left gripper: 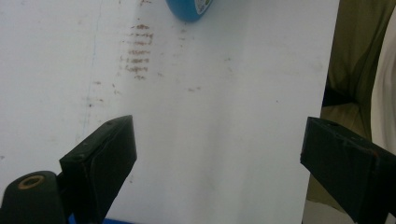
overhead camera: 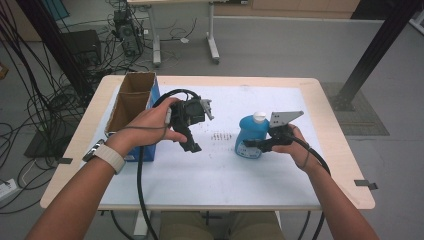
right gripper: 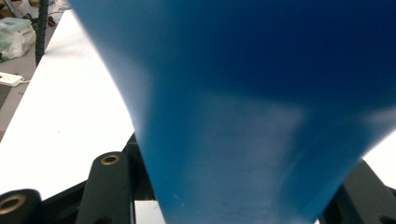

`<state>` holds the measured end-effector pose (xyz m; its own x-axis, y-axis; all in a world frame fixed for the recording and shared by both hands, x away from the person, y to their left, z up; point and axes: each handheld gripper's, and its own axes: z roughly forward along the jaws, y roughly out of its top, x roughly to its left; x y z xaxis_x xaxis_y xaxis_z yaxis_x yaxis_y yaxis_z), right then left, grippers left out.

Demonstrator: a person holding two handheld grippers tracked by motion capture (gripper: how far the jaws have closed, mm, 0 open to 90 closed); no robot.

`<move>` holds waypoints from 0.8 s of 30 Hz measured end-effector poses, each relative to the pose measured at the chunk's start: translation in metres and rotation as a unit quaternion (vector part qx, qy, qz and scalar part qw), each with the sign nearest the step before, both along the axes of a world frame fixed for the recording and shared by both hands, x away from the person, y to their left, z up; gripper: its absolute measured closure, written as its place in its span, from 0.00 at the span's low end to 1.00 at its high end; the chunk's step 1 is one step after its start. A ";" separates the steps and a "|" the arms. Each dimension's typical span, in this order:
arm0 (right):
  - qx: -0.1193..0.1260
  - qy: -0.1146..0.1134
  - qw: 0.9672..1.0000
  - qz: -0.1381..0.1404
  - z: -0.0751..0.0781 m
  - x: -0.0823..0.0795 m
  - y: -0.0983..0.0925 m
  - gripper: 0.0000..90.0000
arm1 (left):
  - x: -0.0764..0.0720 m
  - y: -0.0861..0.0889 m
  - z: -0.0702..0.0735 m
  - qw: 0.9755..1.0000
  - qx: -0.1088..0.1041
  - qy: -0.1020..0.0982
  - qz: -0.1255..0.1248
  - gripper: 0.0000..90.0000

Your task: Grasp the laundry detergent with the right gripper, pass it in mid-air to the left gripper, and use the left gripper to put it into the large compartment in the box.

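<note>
The blue bottle (overhead camera: 251,136) with its white cap (overhead camera: 259,117) stands upright on the white tabletop (overhead camera: 260,175), right of the middle, and it looks steadied there rather than lifted: its base rests on the sheet while the right gripper (overhead camera: 256,145) comes at it from the side, low on the body. In the right gripper view the blue wall (right gripper: 261,116) sits between the two black jaws, which press against it on either side, so this gripper is clenched on the bottle, probably to keep it from tipping or to carry it off.

The left gripper (overhead camera: 192,142) hangs above the tabletop, well left of the bottle, pointing down and slightly toward it. Its jaws stand wide apart with bare white sheet between them, grasping nothing; the bottle's rounded bottom edge (left gripper: 189,9) shows far ahead. It seems to be waiting its turn.

Behind the left hand (overhead camera: 150,125) an open cardboard box (overhead camera: 131,97) with a blue side sits at the tabletop's left edge, a likely place for the bottle
</note>
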<state>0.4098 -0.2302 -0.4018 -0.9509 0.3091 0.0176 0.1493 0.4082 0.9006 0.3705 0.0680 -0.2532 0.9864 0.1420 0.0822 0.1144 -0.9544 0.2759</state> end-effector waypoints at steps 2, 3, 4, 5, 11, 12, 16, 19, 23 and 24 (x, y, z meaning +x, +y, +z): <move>-0.001 0.000 1.000 0.001 0.000 0.000 0.000 0.48 | 0.000 0.000 0.000 1.000 0.001 0.000 0.000 0.12; -0.001 0.000 1.000 0.001 0.000 0.000 0.000 0.48 | 0.000 0.000 0.000 1.000 0.001 0.000 0.000 0.12; -0.001 -0.001 1.000 0.001 0.000 0.000 0.000 0.48 | 0.000 -0.001 0.000 1.000 0.001 0.000 0.000 0.12; -0.001 -0.001 1.000 0.001 0.000 0.000 0.000 0.48 | 0.000 -0.001 0.000 1.000 0.001 0.000 0.000 0.12; -0.001 -0.001 1.000 0.001 0.000 0.000 0.000 0.48 | 0.000 -0.001 0.001 1.000 0.003 0.000 -0.001 0.12; -0.001 -0.002 1.000 0.001 0.000 0.000 0.000 0.48 | 0.000 -0.001 0.001 1.000 0.002 0.000 -0.001 0.12; -0.002 -0.003 1.000 0.001 0.000 0.000 0.000 0.48 | -0.001 0.000 0.001 1.000 0.000 -0.001 0.003 0.12; 0.000 -0.003 1.000 0.000 0.000 -0.001 0.000 0.48 | 0.000 0.000 0.002 1.000 -0.003 -0.003 0.006 0.12; -0.003 -0.004 1.000 0.000 0.001 -0.001 0.000 0.48 | -0.001 0.001 0.004 1.000 -0.005 -0.002 0.012 0.11; -0.002 -0.002 1.000 0.002 0.001 -0.001 0.000 0.48 | -0.001 0.002 0.004 1.000 -0.006 -0.002 0.013 0.11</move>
<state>0.4090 -0.2301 -0.4007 -0.9521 0.3056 0.0118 0.1437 0.4128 0.8994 0.3696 0.0696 -0.2488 0.9821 0.1687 0.0842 0.1382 -0.9478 0.2874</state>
